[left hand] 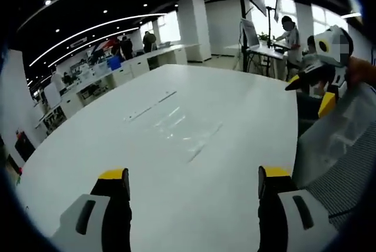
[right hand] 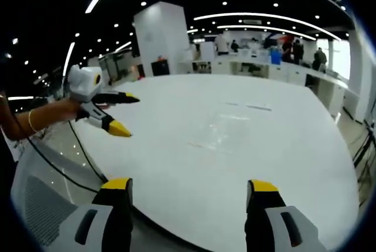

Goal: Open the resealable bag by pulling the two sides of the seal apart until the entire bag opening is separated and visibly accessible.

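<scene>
Clear plastic, the bag lies flat mid-table, sealed and untouched. Left tongs and right tongs both gape wide, empty, well short of it. Step: approach. Next, probably, each must pinch one lip of the seal.

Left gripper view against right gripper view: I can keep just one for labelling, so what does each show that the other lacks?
Left gripper view: the right gripper coming in from the right with its jaws apart, and a person at a desk by the window.

Right gripper view: the left gripper, jaws apart, held by a hand, and a white pillar.

Both: the white table, the clear bag lying flat on it untouched, and that view's own open jaws at the bottom.
</scene>
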`<state>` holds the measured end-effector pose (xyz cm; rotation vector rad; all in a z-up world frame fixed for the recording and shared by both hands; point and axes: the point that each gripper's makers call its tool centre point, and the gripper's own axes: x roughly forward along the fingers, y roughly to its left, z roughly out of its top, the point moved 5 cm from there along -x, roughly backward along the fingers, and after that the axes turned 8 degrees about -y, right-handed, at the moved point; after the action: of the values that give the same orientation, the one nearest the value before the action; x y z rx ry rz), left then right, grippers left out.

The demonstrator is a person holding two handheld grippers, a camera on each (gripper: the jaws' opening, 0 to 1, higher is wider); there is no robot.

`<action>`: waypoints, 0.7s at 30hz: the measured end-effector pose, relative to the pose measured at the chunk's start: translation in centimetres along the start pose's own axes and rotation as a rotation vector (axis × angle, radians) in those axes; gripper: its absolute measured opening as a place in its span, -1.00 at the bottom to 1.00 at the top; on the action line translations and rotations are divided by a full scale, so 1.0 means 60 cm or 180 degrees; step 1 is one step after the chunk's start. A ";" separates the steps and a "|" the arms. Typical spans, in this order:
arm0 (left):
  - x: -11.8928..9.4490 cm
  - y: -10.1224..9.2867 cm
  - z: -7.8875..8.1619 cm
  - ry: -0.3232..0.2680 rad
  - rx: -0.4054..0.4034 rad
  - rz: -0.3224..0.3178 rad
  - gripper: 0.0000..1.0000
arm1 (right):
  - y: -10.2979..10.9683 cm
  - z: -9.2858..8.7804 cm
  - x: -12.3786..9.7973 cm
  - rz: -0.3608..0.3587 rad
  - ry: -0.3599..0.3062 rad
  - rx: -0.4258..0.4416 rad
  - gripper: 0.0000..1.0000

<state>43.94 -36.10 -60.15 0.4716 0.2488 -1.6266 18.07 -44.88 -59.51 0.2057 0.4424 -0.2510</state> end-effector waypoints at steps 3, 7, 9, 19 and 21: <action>0.013 0.009 -0.005 0.0029 0.0040 -0.0024 0.76 | 0.001 -0.001 0.000 -0.0001 0.0015 0.0005 0.56; 0.031 0.018 -0.001 -0.0018 0.0033 -0.0041 0.74 | -0.002 -0.003 0.000 -0.0015 0.0037 0.0022 0.55; 0.044 0.021 -0.001 0.0004 0.0090 -0.0061 0.73 | -0.001 -0.005 0.001 -0.0012 0.0060 0.0030 0.55; 0.111 0.026 -0.006 0.0093 0.0431 -0.0180 0.67 | -0.004 -0.010 0.002 -0.0035 0.0123 0.0045 0.53; 0.124 0.026 -0.010 0.0113 0.0486 -0.0197 0.65 | -0.006 -0.011 0.001 -0.0051 0.0141 0.0046 0.53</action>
<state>45.17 -42.70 -63.81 0.6148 0.1676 -1.7061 17.78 -45.05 -60.19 0.2222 0.4863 -0.2659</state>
